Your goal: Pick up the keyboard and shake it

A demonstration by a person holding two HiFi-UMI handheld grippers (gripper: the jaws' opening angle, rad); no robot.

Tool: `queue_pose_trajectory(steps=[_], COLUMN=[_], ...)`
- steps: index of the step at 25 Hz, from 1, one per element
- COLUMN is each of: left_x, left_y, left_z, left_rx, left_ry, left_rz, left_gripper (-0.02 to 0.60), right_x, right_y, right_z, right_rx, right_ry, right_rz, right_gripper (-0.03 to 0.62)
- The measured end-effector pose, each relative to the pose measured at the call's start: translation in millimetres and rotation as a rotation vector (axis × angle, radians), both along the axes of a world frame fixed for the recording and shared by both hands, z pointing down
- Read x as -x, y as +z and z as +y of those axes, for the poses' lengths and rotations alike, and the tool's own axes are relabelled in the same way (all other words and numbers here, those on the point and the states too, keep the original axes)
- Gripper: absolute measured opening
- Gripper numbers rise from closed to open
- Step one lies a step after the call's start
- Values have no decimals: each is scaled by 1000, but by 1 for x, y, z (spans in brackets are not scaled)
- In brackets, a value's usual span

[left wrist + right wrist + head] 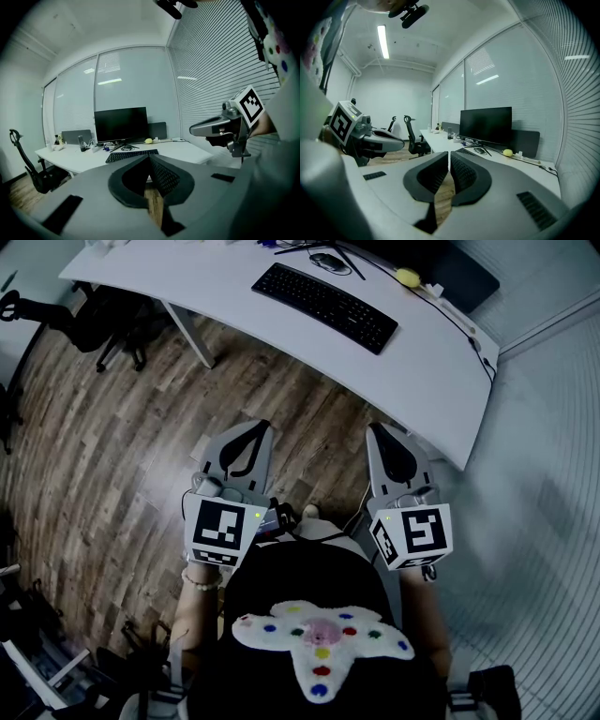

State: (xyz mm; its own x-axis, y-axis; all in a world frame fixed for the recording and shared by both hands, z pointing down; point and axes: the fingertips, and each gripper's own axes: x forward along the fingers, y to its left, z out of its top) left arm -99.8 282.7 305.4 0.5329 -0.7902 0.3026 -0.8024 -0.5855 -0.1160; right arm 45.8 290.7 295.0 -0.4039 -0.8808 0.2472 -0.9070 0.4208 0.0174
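Left hand-held gripper (246,439): jaws closed, empty, parked at my waist over the floor, staged and not reaching. Keyboard (324,307) lies flat on the worktop (234,296), well ahead and untouched, both ends clear for a two-sided grab. Right hand-held gripper (389,442): also closed and empty.

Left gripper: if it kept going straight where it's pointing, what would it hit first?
The left gripper likely meets the white desk near the black keyboard; nothing shows between, though depth is unclear.
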Motion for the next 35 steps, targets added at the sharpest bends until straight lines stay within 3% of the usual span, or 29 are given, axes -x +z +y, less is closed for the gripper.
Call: queue_pose_trajectory(steps=[23, 35], left_x=[46, 47], left_y=[1, 4], left_z=[-7, -31], left_rx=[-30, -19], left_ry=[3, -23], left_rz=[13, 9], left_gripper=[17, 17], right_x=[42, 36], right_y=[7, 17], right_z=[-8, -33], right_rx=[-1, 21], right_ry=[21, 21], right_rz=[26, 20], right_gripper=[41, 41])
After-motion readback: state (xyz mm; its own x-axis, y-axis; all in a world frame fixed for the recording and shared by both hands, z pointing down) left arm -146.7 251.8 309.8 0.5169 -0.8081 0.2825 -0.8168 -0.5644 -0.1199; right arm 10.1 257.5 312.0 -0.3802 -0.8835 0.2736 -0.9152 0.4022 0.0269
